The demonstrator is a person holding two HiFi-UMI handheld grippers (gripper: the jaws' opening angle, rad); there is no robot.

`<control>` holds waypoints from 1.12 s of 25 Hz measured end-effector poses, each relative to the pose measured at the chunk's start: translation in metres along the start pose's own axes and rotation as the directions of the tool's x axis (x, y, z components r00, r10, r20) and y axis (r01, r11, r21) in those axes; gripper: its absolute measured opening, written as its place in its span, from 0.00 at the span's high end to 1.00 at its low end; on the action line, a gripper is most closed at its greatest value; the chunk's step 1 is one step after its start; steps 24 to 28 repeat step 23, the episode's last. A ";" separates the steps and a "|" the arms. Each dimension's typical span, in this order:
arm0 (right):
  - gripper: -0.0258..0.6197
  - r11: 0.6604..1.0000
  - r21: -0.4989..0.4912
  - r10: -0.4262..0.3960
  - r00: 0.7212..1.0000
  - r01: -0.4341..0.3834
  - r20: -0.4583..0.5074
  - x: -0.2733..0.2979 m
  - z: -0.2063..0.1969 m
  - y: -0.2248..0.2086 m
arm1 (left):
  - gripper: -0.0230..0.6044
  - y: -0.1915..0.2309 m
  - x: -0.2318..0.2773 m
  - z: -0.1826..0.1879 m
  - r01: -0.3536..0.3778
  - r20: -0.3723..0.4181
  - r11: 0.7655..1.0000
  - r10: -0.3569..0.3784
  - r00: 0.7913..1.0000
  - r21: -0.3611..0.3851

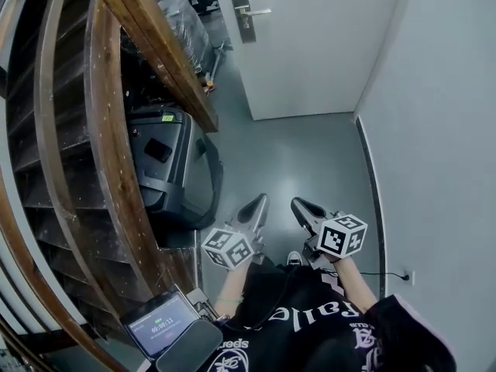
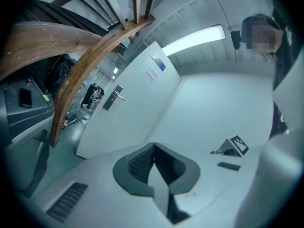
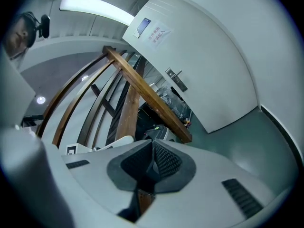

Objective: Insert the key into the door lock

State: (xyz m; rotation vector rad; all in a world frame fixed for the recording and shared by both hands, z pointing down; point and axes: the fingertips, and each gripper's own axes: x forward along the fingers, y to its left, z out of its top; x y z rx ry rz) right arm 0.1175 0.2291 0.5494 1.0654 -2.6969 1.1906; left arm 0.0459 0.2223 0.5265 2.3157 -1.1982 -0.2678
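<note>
**Hallway, door's at the far end**

Narrow hallway with a grey floor [image 1: 310, 161] and a plain wall [image 1: 442, 130] tight on your right. Closest in, your left gripper [image 1: 258, 204] and right gripper [image 1: 299, 205] sit side by side near your chest, both with jaws pressed together. Can't make out a key in either. A black case [image 1: 167, 177] and the wooden railing [image 1: 155, 45] crowd the left, and open floor runs between them and the wall. Far end is the door [image 1: 310, 60]. Its lock plate [image 1: 241, 18] stands vertical, handle [image 1: 258, 12] pointing right. The paper notice [image 3: 158, 33] on it is too small to read.
</note>
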 end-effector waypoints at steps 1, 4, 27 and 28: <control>0.91 1.000 0.000 0.004 1.000 -0.004 -0.006 -0.006 -0.002 -0.003 | 0.96 -0.007 -0.001 -0.007 -0.005 -0.003 1.000 0.005 1.000 -0.003; 0.91 1.000 0.002 0.020 1.000 -0.020 -0.021 -0.019 -0.007 -0.007 | 0.96 -0.022 -0.004 -0.022 -0.023 -0.011 1.000 0.023 1.000 -0.009; 0.91 0.997 -0.013 0.074 0.997 -0.074 -0.023 -0.057 -0.015 -0.008 | 0.96 -0.064 -0.010 -0.045 -0.047 -0.008 0.998 0.047 0.999 0.033; 0.91 0.997 -0.013 0.074 0.997 -0.074 -0.023 -0.057 -0.015 -0.008 | 0.96 -0.064 -0.010 -0.045 -0.047 -0.008 0.998 0.047 0.999 0.033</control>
